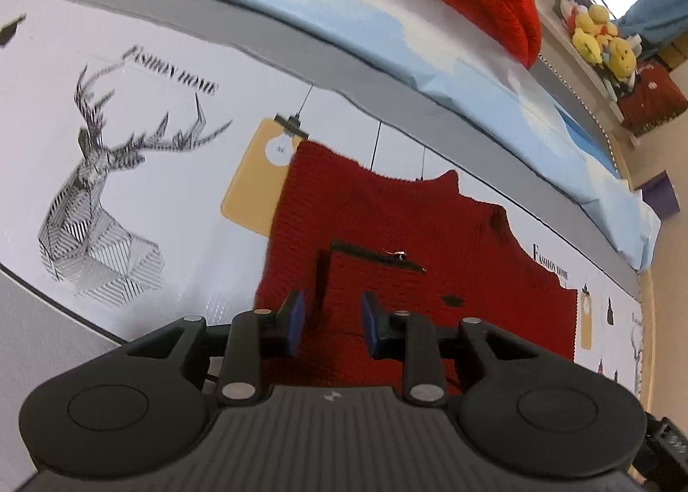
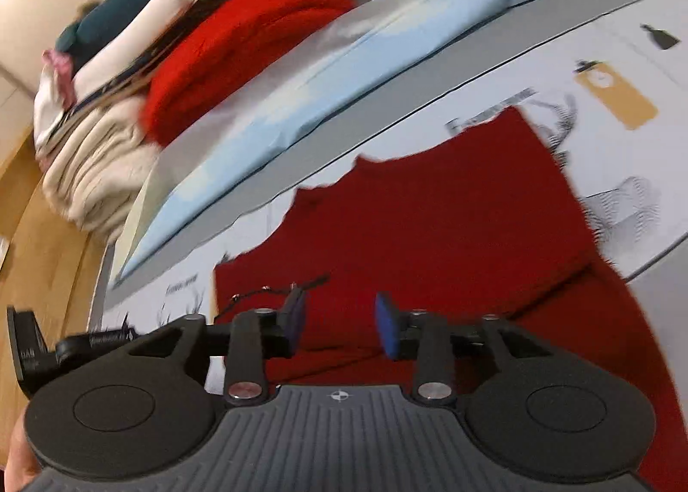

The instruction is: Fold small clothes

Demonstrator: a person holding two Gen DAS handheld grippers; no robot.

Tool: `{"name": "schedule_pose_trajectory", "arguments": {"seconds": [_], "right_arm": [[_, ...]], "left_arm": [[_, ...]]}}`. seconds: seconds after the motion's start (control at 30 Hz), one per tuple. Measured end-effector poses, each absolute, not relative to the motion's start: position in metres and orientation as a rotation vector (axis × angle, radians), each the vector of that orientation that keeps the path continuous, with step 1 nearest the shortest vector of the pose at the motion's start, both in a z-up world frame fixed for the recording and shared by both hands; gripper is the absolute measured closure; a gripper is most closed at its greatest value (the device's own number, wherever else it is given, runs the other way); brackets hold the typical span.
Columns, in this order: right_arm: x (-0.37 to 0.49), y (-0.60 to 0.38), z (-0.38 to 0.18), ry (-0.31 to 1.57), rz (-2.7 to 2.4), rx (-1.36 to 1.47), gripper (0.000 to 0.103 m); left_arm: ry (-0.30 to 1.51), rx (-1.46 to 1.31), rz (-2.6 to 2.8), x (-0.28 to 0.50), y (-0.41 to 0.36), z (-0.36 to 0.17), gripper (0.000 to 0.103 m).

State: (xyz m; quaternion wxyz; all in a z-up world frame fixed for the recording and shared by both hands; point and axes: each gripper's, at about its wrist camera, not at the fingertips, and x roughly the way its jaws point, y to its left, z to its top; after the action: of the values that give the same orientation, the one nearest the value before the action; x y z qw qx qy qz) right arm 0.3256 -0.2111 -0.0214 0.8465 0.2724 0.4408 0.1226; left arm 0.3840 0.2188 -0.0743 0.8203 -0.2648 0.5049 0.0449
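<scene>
A dark red knitted garment lies flat on a white printed cloth with a deer drawing. A thin black cord lies on the knit. My left gripper hovers over the garment's near part, its blue pads apart with only the cloth seen below them. In the right wrist view the same red garment spreads out, with one part folded over at the right. My right gripper is above its near edge, open, with nothing between the pads.
A light blue mat runs along the far side of the cloth. A pile of clothes lies beyond it: bright red knit, cream and teal pieces. Yellow plush toys sit on a shelf. Wooden floor is at the left.
</scene>
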Motion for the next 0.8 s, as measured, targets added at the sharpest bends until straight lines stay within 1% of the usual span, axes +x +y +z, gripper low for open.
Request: {"name": "schedule_pose_trajectory", "arguments": {"seconds": [0.07,0.13,0.2,0.23,0.37,0.47,0.63,0.67,0.7,0.77,0.8], "right_arm": [[0.322,-0.221,-0.030,0.891,0.232,0.552,0.064],[0.325,-0.229,-0.043,0.955,0.120,0.562,0.063],[0.334,-0.235,-0.051,0.984,0.118,0.653,0.063],[0.339,-0.238,-0.053,0.993,0.120,0.679,0.063],[0.346,-0.241,-0.047,0.988,0.102,0.640,0.063],[0.349,-0.245,-0.047,1.004,0.118,0.693,0.063],[0.359,-0.251,-0.045,0.995,0.124,0.665,0.063],[0.360,-0.254,-0.046,0.995,0.119,0.666,0.063],[0.360,-0.256,-0.046,0.995,0.112,0.672,0.063],[0.361,-0.261,-0.048,0.997,0.097,0.681,0.063],[0.362,-0.262,-0.050,0.998,0.088,0.681,0.063]], "left_arm": [[1.091,-0.582,0.089,0.384,0.217,-0.083,0.072],[1.102,-0.595,0.088,0.386,0.214,-0.091,0.072],[1.106,-0.609,0.088,0.389,0.213,-0.100,0.072],[1.106,-0.619,0.088,0.390,0.213,-0.104,0.072],[1.123,-0.690,0.098,0.394,0.215,-0.129,0.072],[1.133,-0.749,0.123,0.394,0.220,-0.148,0.072],[1.105,-0.747,0.088,0.397,0.216,-0.153,0.072],[1.102,-0.739,0.088,0.397,0.216,-0.151,0.074],[1.098,-0.728,0.091,0.398,0.214,-0.149,0.080],[1.078,-0.672,0.105,0.398,0.212,-0.141,0.097],[1.058,-0.643,0.101,0.398,0.211,-0.135,0.100]]}}
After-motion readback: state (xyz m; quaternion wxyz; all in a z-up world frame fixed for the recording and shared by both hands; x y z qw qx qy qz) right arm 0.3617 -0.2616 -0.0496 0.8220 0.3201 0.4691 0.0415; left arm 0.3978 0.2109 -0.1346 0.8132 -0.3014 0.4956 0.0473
